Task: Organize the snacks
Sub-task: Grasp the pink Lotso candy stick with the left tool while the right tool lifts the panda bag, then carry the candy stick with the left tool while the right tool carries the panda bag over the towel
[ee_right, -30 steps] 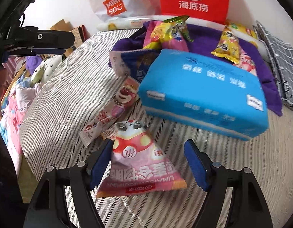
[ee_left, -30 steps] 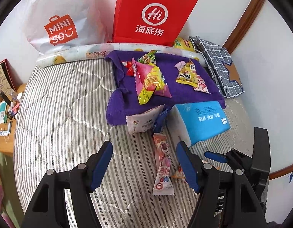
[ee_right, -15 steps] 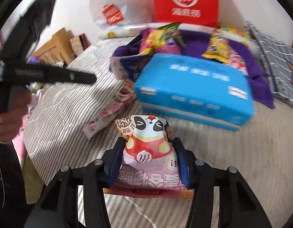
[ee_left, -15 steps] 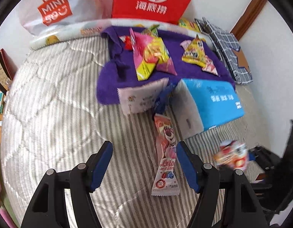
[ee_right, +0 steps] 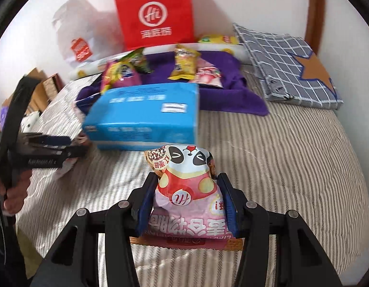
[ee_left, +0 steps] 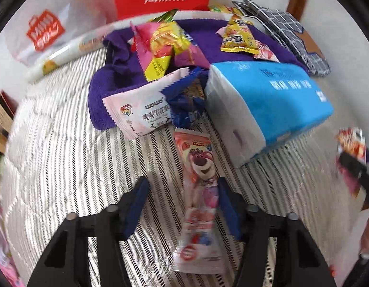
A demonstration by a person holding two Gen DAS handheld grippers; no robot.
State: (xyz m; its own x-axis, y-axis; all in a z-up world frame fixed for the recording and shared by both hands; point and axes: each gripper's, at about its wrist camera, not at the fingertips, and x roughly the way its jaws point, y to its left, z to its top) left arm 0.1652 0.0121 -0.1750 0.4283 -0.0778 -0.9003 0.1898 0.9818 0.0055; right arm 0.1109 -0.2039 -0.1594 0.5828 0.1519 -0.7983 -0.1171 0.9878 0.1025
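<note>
A long pink bear-print snack packet [ee_left: 200,174] lies flat on the striped mattress [ee_left: 65,167]. My left gripper [ee_left: 182,186] hangs low over it with its jaws closing. The right pad sits at the packet's edge and the left pad stands apart from it. My right gripper [ee_right: 187,181] is shut on a pink panda snack bag [ee_right: 184,167], held clear of the bed. That bag shows blurred at the right edge of the left wrist view [ee_left: 350,143]. More snacks, such as a yellow pack [ee_left: 237,38], lie on a purple towel [ee_left: 108,71].
A blue tissue pack [ee_right: 141,110] lies between the towel and the grippers. A white-pink packet [ee_left: 141,110] and a dark blue one [ee_left: 184,100] lean at the towel's front. A red paper bag [ee_right: 155,16] and a white bag [ee_left: 46,31] stand at the wall. Folded plaid cloth [ee_right: 280,59] lies right.
My left gripper came down over the bear packet and its jaws narrowed. My right gripper shut on the panda bag, lifted it off the bed and carried it sideways.
</note>
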